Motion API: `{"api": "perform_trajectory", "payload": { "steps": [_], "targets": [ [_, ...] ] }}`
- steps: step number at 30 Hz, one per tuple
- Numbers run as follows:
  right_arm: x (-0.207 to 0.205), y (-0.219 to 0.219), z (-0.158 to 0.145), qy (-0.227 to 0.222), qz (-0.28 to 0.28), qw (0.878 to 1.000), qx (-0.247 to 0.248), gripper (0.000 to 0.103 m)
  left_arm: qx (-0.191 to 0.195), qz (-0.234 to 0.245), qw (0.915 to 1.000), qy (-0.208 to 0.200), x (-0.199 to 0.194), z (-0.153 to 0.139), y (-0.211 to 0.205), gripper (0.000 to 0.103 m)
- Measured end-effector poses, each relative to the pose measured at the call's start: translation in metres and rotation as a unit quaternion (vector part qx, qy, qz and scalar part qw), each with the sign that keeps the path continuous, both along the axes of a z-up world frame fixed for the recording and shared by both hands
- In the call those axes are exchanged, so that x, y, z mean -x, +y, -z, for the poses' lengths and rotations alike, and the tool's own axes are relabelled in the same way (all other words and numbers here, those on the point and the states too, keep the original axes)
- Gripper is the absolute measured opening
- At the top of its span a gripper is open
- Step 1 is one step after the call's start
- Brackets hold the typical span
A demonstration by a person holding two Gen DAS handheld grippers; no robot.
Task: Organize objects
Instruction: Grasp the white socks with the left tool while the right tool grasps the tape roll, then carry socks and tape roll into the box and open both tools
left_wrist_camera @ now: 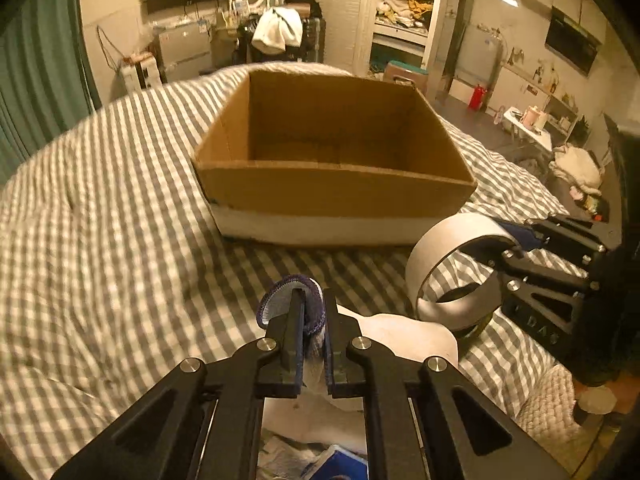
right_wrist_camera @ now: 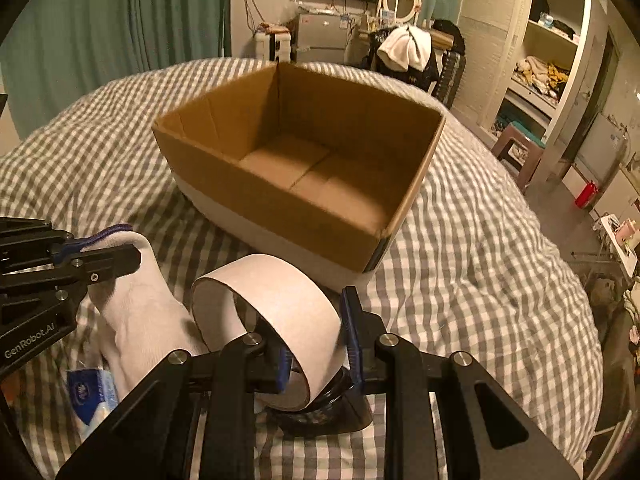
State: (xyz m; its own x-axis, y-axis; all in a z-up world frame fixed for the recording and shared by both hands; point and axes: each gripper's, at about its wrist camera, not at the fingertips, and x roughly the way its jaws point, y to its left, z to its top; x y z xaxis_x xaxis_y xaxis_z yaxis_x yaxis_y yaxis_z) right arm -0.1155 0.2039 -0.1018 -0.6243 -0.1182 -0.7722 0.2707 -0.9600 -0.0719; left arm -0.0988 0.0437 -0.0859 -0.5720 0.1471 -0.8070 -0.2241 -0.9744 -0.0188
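An open, empty cardboard box (left_wrist_camera: 336,196) (right_wrist_camera: 280,200) sits on the checked bedspread ahead of both grippers. My left gripper (left_wrist_camera: 311,320) is shut on the purple-trimmed cuff of a white sock (left_wrist_camera: 292,300); the sock hangs below it in the right wrist view (right_wrist_camera: 140,316). My right gripper (right_wrist_camera: 316,344) is shut on the wall of a white tape roll (right_wrist_camera: 276,304), held just short of the box's near wall; the roll also shows in the left wrist view (left_wrist_camera: 452,240). One finger is inside the ring, one outside.
A blue-and-white tissue pack (right_wrist_camera: 90,396) lies on the bed under the sock. A dark object (right_wrist_camera: 328,416) lies beneath the tape roll. The bed (left_wrist_camera: 100,220) drops off to the floor at the right, with a stool (right_wrist_camera: 516,152) and shelves beyond.
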Motion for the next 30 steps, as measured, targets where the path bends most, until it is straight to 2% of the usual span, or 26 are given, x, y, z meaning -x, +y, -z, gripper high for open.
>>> {"api": "perform_trajectory", "payload": {
  "steps": [2, 4, 5, 8, 15, 21, 26, 30],
  "targets": [
    [-0.001, 0.001, -0.011, 0.011, 0.002, 1.000, 0.003, 0.020, 0.012, -0.004, 0.9999, 0.001, -0.001, -0.004, 0.003, 0.007],
    [-0.003, 0.000, -0.020, 0.022, 0.001, 1.000, 0.000, 0.012, 0.025, -0.012, 0.9996, 0.006, -0.002, -0.011, 0.006, 0.007],
    [-0.004, 0.000, -0.026, 0.028, 0.000, 1.000, 0.000, 0.007, 0.024, -0.014, 0.9996, 0.009, -0.004, -0.012, 0.006, 0.007],
    [-0.007, -0.001, -0.040, 0.042, -0.005, 0.999, -0.003, 0.005, 0.016, -0.020, 0.9995, 0.019, -0.007, -0.024, 0.001, 0.007],
    [-0.004, -0.004, -0.061, 0.068, -0.007, 0.998, -0.002, 0.004, 0.021, -0.027, 0.9985, 0.043, 0.001, -0.051, -0.001, 0.007],
    [0.010, -0.007, -0.075, 0.081, -0.004, 0.997, -0.008, 0.004, 0.018, -0.028, 0.9981, 0.053, 0.024, -0.074, 0.000, 0.007],
    [0.028, -0.002, -0.087, 0.088, 0.009, 0.996, -0.002, 0.004, 0.005, -0.027, 0.9965, 0.079, 0.048, -0.108, 0.004, 0.007],
    [0.048, 0.002, -0.102, 0.094, 0.013, 0.995, 0.004, 0.004, 0.018, -0.032, 0.9937, 0.106, 0.063, -0.130, 0.011, 0.007]
  ]
}}
